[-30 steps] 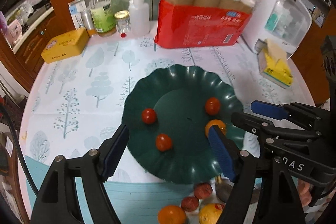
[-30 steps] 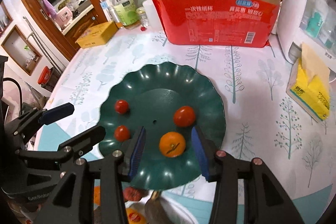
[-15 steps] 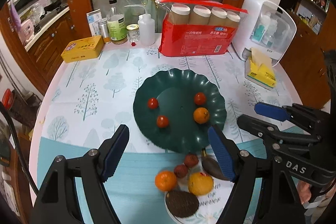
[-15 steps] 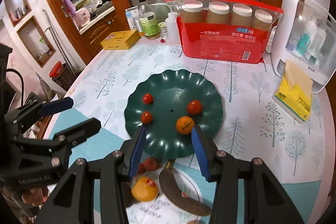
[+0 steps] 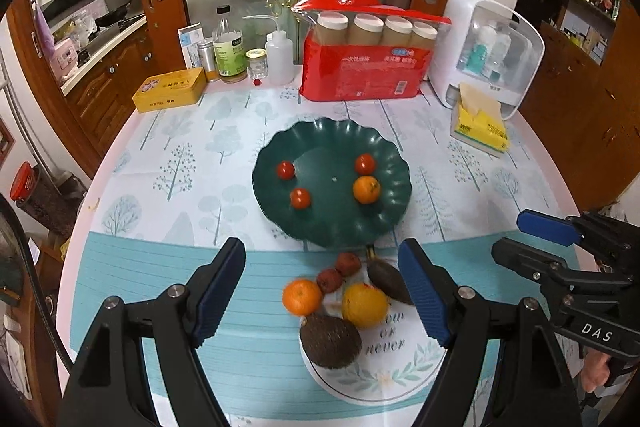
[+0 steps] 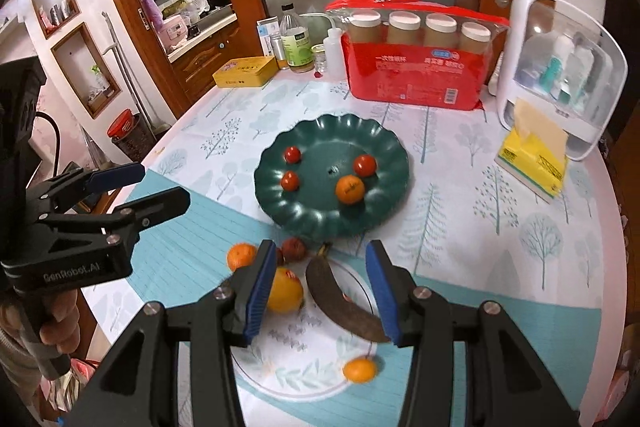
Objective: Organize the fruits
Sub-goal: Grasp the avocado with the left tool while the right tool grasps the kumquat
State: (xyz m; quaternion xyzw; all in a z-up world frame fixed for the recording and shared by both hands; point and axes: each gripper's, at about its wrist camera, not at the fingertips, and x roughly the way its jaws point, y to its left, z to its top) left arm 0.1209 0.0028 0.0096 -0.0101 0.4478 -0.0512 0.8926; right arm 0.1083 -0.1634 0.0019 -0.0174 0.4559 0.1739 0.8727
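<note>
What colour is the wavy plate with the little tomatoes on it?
Dark green. The wavy plate shows best in the left wrist view.

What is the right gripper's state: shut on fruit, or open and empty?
Open and empty. In the right wrist view, the right gripper has its blue pads apart, hanging above the white plate with nothing clamped between them.

A dark green scalloped plate [image 5: 390,151] holds three small red tomatoes [image 5: 285,170] and one small orange [image 5: 366,189], all apart. Near it, a white plate [image 5: 400,367] carries a yellow orange [image 5: 364,305], a brown avocado [image 5: 330,339] and a dark overripe banana [image 6: 344,303]; an orange [image 5: 301,296] and two red fruits [image 5: 338,271] lie beside
</note>
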